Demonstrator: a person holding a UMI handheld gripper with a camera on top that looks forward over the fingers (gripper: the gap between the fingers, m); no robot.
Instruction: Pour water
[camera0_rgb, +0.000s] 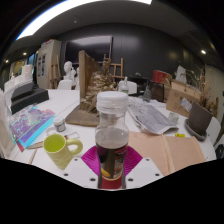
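Between the 2 fingers of the gripper (112, 165) stands a white-lidded jar (111, 138), clamped, beside a green mug (60, 149).

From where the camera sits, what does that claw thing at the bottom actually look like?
The claw has two white fingers with blocky, angular outer edges. Each carries a magenta pad on its inner face, the brightest colour on it. No cables, markings or lettering show on the visible parts. The hand holding it, and any sleeve, are out of sight.
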